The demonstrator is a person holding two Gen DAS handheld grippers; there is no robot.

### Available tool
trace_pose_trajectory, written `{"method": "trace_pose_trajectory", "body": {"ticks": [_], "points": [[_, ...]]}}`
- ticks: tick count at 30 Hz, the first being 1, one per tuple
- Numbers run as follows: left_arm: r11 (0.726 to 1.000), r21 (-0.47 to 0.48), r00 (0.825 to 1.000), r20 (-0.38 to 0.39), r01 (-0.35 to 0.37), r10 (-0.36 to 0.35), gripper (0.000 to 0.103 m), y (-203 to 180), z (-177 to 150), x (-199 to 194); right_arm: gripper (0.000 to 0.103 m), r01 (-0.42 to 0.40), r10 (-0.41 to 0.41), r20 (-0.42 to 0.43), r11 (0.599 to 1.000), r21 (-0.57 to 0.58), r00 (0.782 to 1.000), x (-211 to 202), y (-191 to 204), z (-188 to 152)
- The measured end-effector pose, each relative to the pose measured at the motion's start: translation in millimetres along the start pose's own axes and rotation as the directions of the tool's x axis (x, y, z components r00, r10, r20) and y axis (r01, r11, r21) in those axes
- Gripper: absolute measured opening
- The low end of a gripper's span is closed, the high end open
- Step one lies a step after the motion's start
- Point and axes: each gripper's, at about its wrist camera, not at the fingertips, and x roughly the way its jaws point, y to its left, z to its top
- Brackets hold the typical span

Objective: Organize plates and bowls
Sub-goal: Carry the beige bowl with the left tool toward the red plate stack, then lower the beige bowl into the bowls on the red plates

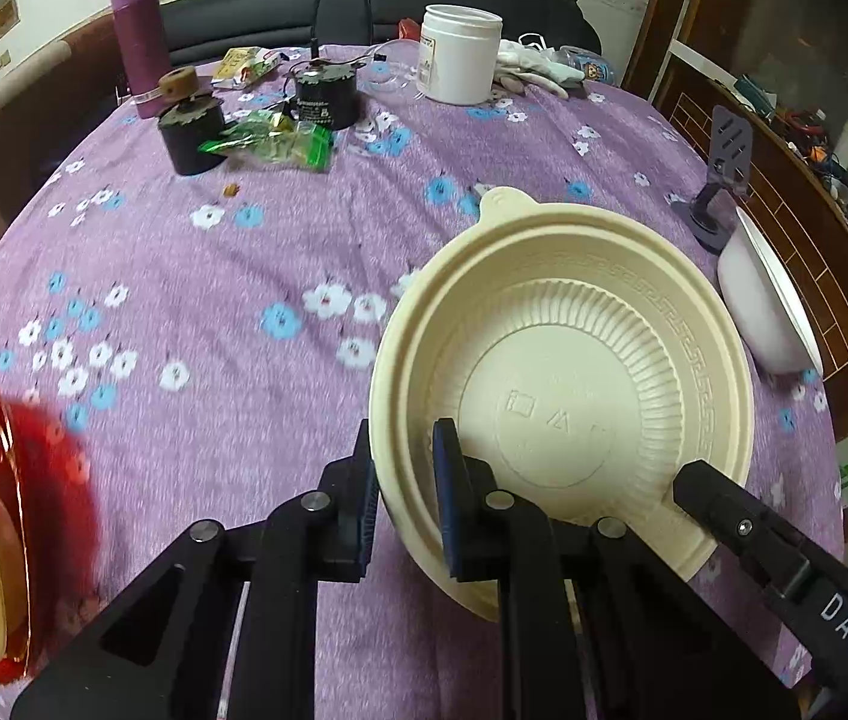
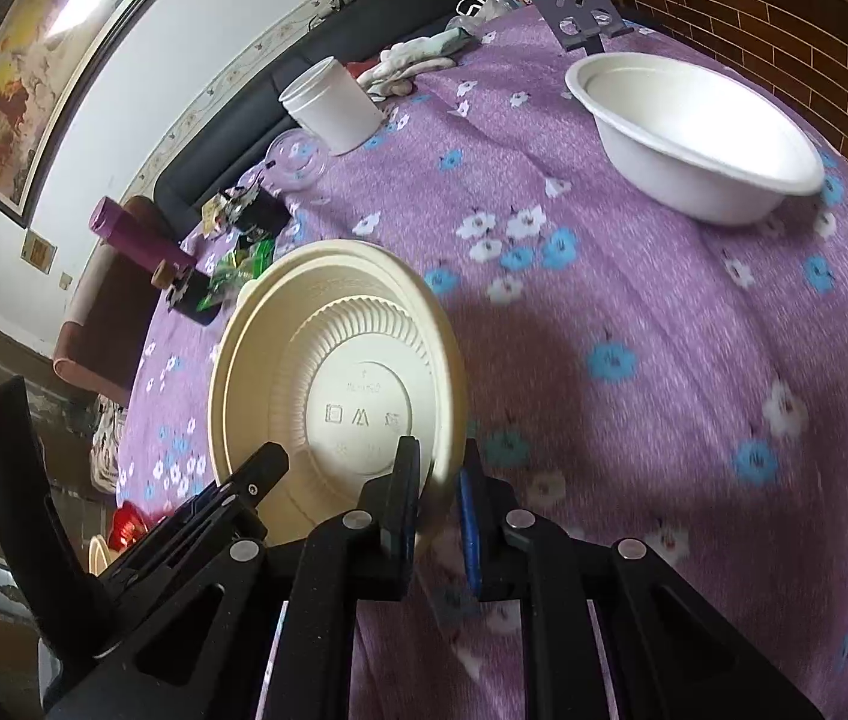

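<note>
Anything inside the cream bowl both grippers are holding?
The cream bowl looks empty: only its ribbed wall and embossed marks on the base show. The left gripper and right gripper pinch opposite rims. What lies beneath is hidden.

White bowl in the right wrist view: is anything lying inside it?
No. The white bowl stands upright on the purple tablecloth, and its visible interior is bare.

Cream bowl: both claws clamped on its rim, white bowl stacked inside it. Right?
Not quite. Both the left claw and right claw do clamp the cream bowl at its rim, but the white bowl sits apart on the tablecloth, as the right wrist view shows.
</note>
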Motion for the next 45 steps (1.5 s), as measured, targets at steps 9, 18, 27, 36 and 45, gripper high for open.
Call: {"method": "trace_pose_trajectory", "body": {"ticks": [9,18,27,36,45], "points": [[1.000,-0.007,1.000,0.007,0.012,-0.012,0.014,12,-26,-13,0.012,-0.007,0.007,-0.002,1.000,-0.012,1.000,-12,2,-32],[1.000,-0.029,1.000,0.016,0.010,-0.010,0.014,30,-47,-24,0.012,-0.010,0.010,-0.003,0.999,-0.040,1.000,-17,13,-56],[0.998,-0.058,0.999,0.036,-0.002,0.004,0.014,54,-61,-42,0.012,-0.034,0.034,-0.006,0.996,-0.084,0.999,-21,34,-73],[0.995,-0.097,0.998,0.060,-0.019,0.025,0.015,82,-71,-61,0.012,-0.065,0.063,-0.015,0.988,-0.140,0.998,-22,61,-87],[0.988,-0.153,0.996,0.079,-0.028,0.041,0.015,111,-78,-77,0.012,-0.098,0.093,-0.032,0.973,-0.208,0.995,-21,89,-98]]}}
